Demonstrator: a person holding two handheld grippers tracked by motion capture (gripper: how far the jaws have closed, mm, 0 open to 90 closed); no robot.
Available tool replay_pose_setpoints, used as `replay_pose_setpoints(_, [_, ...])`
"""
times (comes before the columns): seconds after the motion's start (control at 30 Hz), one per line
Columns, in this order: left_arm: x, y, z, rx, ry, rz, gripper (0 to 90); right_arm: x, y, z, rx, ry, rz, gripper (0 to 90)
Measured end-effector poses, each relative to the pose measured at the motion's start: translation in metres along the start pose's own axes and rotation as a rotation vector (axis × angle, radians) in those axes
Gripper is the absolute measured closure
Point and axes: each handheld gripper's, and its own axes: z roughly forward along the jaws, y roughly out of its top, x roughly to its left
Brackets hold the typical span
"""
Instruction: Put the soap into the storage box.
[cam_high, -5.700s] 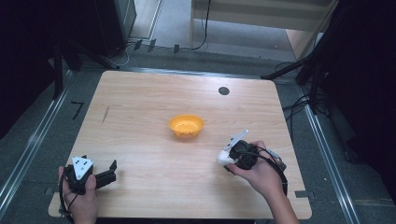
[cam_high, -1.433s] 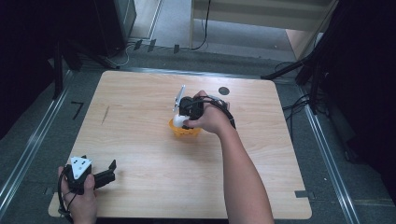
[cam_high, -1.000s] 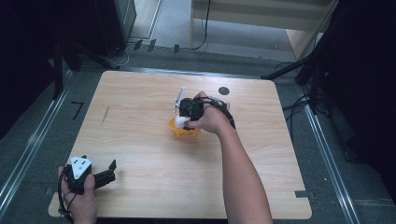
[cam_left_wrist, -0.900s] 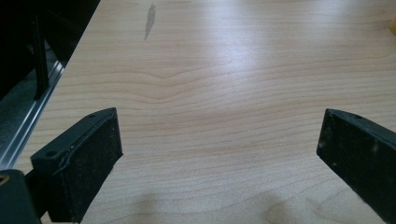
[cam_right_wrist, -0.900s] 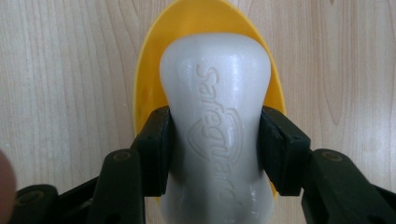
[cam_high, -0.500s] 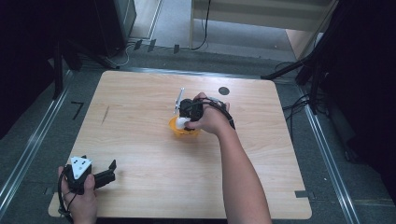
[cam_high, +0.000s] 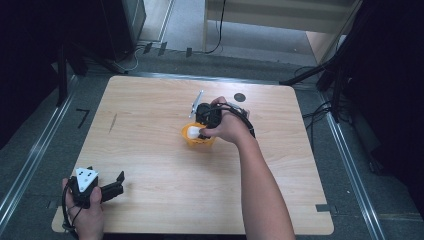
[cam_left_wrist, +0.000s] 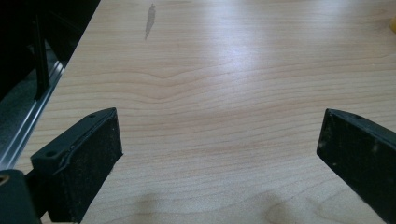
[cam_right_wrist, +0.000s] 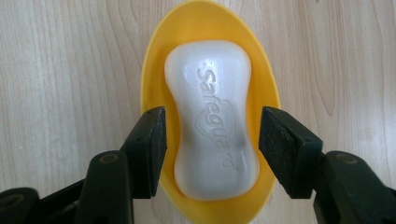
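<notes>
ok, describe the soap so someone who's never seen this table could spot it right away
Near the middle of the wooden table sits a small yellow oval dish. The soap lies flat inside it, between the right gripper jaws, which stand just off its sides. It is the one white thing there: a waisted bar with "Safeguard" embossed on top.

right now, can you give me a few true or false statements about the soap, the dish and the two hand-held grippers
1. The white soap bar lies inside the yellow dish. True.
2. The right hand-held gripper has its pads clamped on the soap. False: its jaws have just been opening and stand apart from the bar, one on each side.
3. The left hand-held gripper holds the dish. False: its jaws are wide open over bare table, near the table's front left corner.
4. The soap carries raised lettering on its top face. True.
5. The dish lies tipped on its side. False: it sits upright on the table.
</notes>
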Motion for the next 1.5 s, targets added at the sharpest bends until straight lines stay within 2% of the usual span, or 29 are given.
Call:
replay_pose_setpoints(0.1, [0.0,0.0,0.0,0.0,0.002,0.0,0.3,0.001,-0.003,-0.002,-0.007,-0.004,-0.004,42.1])
replay_pose_setpoints(0.3, [0.0,0.0,0.0,0.002,0.001,0.003,0.3,0.004,-0.009,-0.009,-0.023,-0.015,0.016,41.2])
replay_pose_setpoints(0.33, [0.0,0.0,0.0,0.003,0.001,0.002,0.3,0.006,-0.011,-0.012,-0.025,-0.017,0.034,39.7])
replay_pose_setpoints(0.5, [0.0,0.0,0.0,0.003,0.0,0.001,0.3,0.008,-0.017,-0.016,-0.038,-0.032,0.055,37.7])
replay_pose_setpoints(0.67, [0.0,0.0,0.0,0.005,-0.001,0.001,0.3,0.013,-0.024,-0.019,-0.041,-0.027,0.093,34.1])
replay_pose_setpoints(0.87, [0.001,0.0,0.0,0.003,0.0,-0.002,0.3,0.018,-0.034,-0.021,-0.063,-0.036,0.117,30.9])
replay_pose_setpoints(1.0, [0.0,0.0,0.0,0.002,0.0,-0.002,0.2,0.023,-0.04,-0.022,-0.065,-0.017,0.155,27.6])
replay_pose_setpoints(1.13, [0.0,0.0,0.0,0.002,0.001,-0.002,0.3,0.029,-0.045,-0.022,-0.068,-0.048,0.183,21.2])
replay_pose_setpoints(1.23, [0.0,0.0,0.0,0.002,0.0,0.0,0.3,0.031,-0.048,-0.022,-0.072,-0.064,0.183,18.8])
replay_pose_setpoints(1.33, [0.0,0.0,0.0,0.002,0.0,0.0,0.2,0.036,-0.053,-0.022,-0.068,-0.1,0.203,14.6])
replay_pose_setpoints(1.5, [0.0,0.0,0.0,0.003,0.0,0.001,0.3,0.042,-0.062,-0.023,-0.076,-0.108,0.238,13.4])
